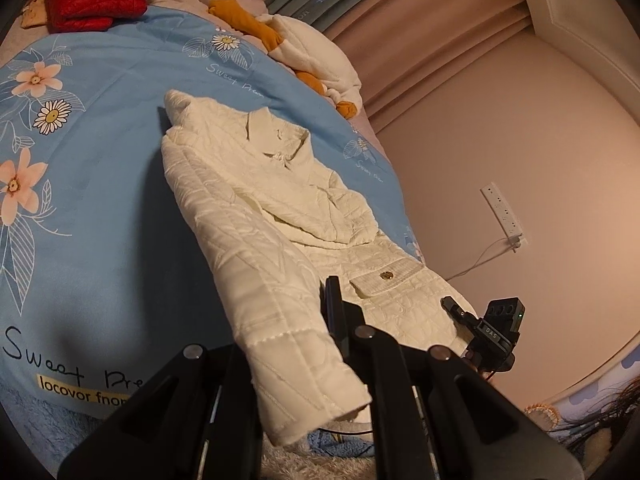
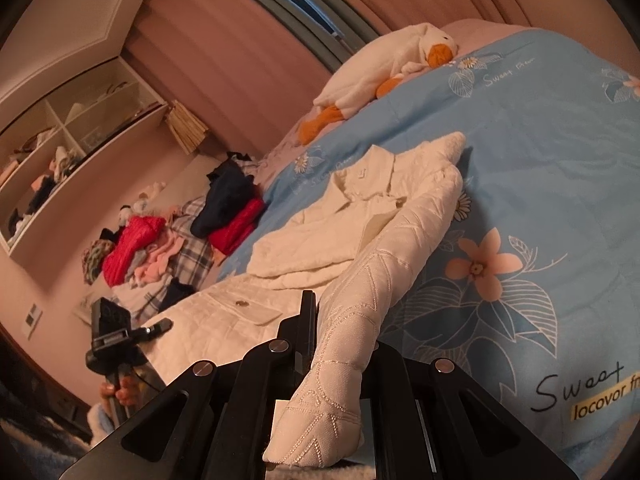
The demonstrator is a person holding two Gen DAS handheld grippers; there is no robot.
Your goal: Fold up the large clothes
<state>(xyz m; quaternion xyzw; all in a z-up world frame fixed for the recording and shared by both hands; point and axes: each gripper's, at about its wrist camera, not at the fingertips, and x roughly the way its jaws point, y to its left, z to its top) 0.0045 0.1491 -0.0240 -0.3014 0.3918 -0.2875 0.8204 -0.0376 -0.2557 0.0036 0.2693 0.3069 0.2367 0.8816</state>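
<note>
The white quilted coat [image 1: 304,216] lies on the blue floral quilt [image 1: 100,168], its long axis running from the collar at upper centre of the frame down toward both tongs at the bottom edge. The left tongs [image 1: 340,344] are pressed together, pinching a sleeve cuff [image 1: 312,380]. The right tongs [image 2: 320,352] likewise pinch the other sleeve [image 2: 360,300], nearest the camera.

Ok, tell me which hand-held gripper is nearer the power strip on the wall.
Right. The right hand-held gripper is at the white jacket's wall-side edge, below the power strip; the left hand-held gripper is further in over the bed, shut on the sleeve.
</note>
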